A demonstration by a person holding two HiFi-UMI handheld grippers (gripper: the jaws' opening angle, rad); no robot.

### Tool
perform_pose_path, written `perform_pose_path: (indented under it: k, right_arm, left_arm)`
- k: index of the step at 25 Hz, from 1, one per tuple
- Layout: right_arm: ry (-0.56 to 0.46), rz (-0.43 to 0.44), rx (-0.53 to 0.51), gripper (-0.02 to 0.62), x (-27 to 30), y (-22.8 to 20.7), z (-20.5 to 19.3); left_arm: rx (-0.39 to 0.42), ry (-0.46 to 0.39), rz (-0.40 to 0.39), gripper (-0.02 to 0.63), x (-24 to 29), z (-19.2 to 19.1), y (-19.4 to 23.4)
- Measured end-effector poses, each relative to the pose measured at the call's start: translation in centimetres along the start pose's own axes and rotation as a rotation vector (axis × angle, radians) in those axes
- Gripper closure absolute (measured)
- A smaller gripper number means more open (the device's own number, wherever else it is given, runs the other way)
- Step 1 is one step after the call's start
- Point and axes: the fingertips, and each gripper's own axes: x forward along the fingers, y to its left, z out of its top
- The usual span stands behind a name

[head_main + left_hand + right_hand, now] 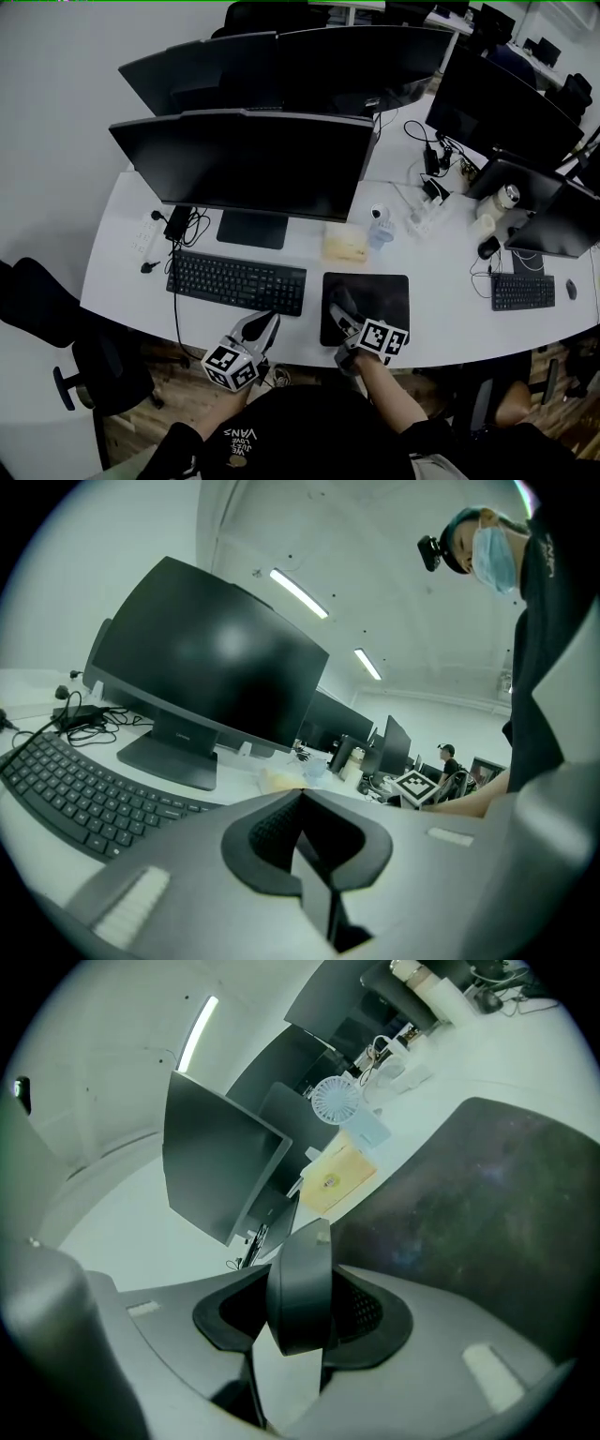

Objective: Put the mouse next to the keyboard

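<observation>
A black keyboard [236,281] lies on the white desk [122,281] in front of the near monitor, also seen in the left gripper view [75,794]. To its right lies a dark mouse pad [380,289] [487,1204]. My right gripper [341,306] [298,1321] hangs over the pad's left part, shut on a dark grey mouse [300,1288], which stands on edge between the jaws. My left gripper [273,322] [300,797] points at the desk's front edge just right of the keyboard, jaws together and holding nothing.
A large monitor [253,159] stands behind the keyboard, with more monitors behind and to the right. A yellow pad [345,244] and a small fan [380,221] sit beyond the mouse pad. A second keyboard [522,291] and mouse [571,289] lie far right. A chair [37,300] stands at left.
</observation>
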Motion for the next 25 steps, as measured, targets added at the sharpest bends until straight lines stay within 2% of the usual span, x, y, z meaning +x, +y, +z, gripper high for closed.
perform_pose_path:
  k: [16, 21, 25]
  right_arm:
    - [0.082, -0.074, -0.028, 0.416, 3.4, -1.4, 0.7]
    - [0.113, -0.156, -0.159, 0.400, 3.6, -1.6, 1.0]
    - [0.141, -0.203, -0.241, 0.327, 3.3, -1.7, 1.1]
  left_arm:
    - [-0.053, -0.031, 0.068, 0.604, 0.6, -0.9, -0.6]
    - [-0.062, -0.027, 0.071, 0.604, 0.6, -1.3, -0.7]
    - [-0.065, -0.027, 0.082, 0.604, 0.1, -1.4, -0.6]
